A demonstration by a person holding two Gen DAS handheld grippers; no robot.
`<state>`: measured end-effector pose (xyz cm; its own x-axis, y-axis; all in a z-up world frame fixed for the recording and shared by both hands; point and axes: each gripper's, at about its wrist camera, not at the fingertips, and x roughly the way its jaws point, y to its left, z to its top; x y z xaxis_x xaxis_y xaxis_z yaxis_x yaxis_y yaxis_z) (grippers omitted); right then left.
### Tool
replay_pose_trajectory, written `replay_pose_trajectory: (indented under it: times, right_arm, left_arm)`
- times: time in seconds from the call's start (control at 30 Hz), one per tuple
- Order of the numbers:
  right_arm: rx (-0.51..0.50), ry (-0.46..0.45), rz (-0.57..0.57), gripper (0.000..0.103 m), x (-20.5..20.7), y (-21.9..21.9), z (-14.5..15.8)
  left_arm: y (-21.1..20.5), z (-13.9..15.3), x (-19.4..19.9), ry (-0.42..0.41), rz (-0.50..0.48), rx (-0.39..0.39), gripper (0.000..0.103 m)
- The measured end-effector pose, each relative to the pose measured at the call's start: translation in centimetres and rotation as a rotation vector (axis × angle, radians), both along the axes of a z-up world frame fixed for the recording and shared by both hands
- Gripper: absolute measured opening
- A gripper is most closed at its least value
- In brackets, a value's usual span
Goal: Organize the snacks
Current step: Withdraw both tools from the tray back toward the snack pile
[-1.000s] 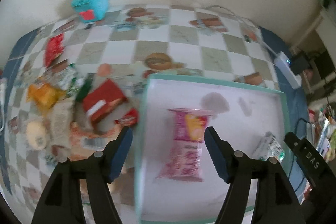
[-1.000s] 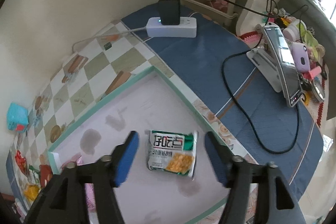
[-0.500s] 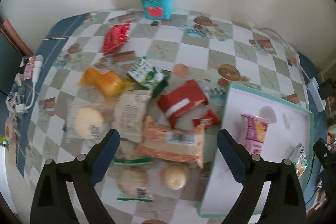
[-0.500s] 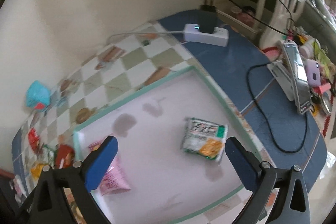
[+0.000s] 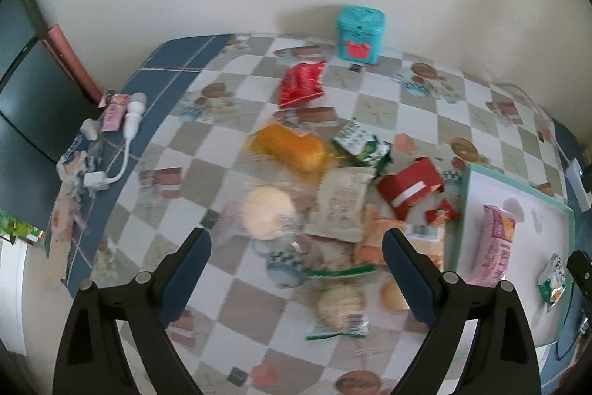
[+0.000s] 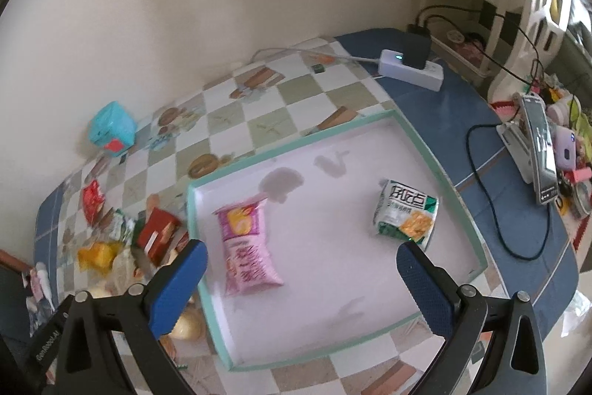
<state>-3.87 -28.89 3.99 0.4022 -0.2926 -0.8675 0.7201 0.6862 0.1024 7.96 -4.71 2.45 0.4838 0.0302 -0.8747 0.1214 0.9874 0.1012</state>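
Note:
A white tray with a teal rim (image 6: 421, 143) (image 5: 512, 182) lies on the checkered table. In it lie a pink snack bag (image 6: 246, 247) (image 5: 494, 245) and a green-and-white snack bag (image 6: 405, 215) (image 5: 553, 278). A pile of loose snacks lies left of the tray: a red box (image 5: 410, 187), an orange bag (image 5: 288, 145), a beige packet (image 5: 342, 202), a red bag (image 5: 301, 84), round cakes (image 5: 268, 211). My left gripper (image 5: 296, 269) is open and empty above the pile. My right gripper (image 6: 301, 278) is open and empty above the tray.
A teal box (image 5: 360, 39) stands at the wall. A white power strip with a black adapter (image 6: 412, 67) and cables lie right of the tray. A phone on a stand (image 6: 538, 145) and small clutter sit at the far right. A white cable and small items (image 5: 122, 121) lie at the table's left edge.
Both grippers have pulled back and up from the tray and opened wider. The left one has swung left over the snack pile. The pink and green bags stay in the tray.

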Motion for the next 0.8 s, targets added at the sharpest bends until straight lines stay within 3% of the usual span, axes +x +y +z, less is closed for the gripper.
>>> replay_pose_trajectory:
  times: [0.33, 0.57, 0.8]
  right_arm:
    - [-0.054, 0.06, 0.141, 0.103, 2.3, 5.7, -0.9]
    - [-0.007, 0.098, 0.271, 0.103, 4.1, 10.3, -3.1]
    - [0.081, 0.127, 0.337, 0.103, 5.3, 12.2, -5.6]
  left_arm:
    - [6.1, -0.5, -0.2, -0.003, 0.108, 0.029, 0.094]
    - [9.9, -1.5, 0.4, 0.019, 0.182, 0.019, 0.094]
    - [12.4, -4.2, 1.2, 0.1, 0.229, -0.023, 0.094]
